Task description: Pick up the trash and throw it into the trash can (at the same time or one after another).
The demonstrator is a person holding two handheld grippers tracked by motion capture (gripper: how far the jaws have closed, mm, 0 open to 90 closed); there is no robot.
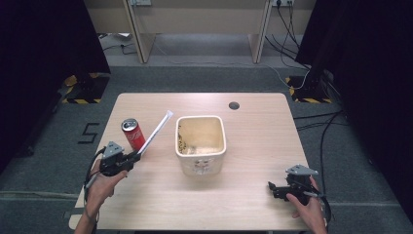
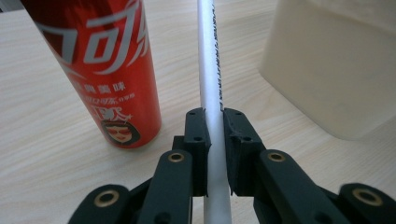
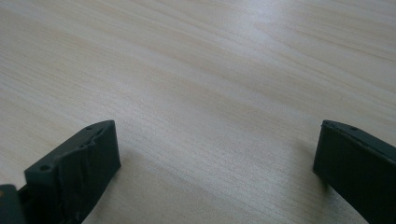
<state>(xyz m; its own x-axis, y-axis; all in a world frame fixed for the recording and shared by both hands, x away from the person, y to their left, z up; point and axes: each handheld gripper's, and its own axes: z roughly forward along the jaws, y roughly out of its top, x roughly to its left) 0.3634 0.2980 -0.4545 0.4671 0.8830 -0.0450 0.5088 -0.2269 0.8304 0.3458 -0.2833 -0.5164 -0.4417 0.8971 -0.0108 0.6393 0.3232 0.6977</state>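
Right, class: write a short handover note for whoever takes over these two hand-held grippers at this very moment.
Left hand-held gripper: shut on the wrapped white straw, held low with its far end angled up toward the cream bin.
Right hand-held gripper: open, holding nothing, low over the table at the near right.
Red cola can: upright beside the straw, left of the bin.
Done: straw grasped.
Left: probably carry it to the bin or the can; unclear which.

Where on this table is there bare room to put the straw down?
The widest bare wood lies right of the cream square plastic bin, reaching to the open right tongs. Another strip runs along the near edge of the light wooden table. It is crowded at the left, where the left tongs hold the white paper-wrapped straw beside the red soda can.
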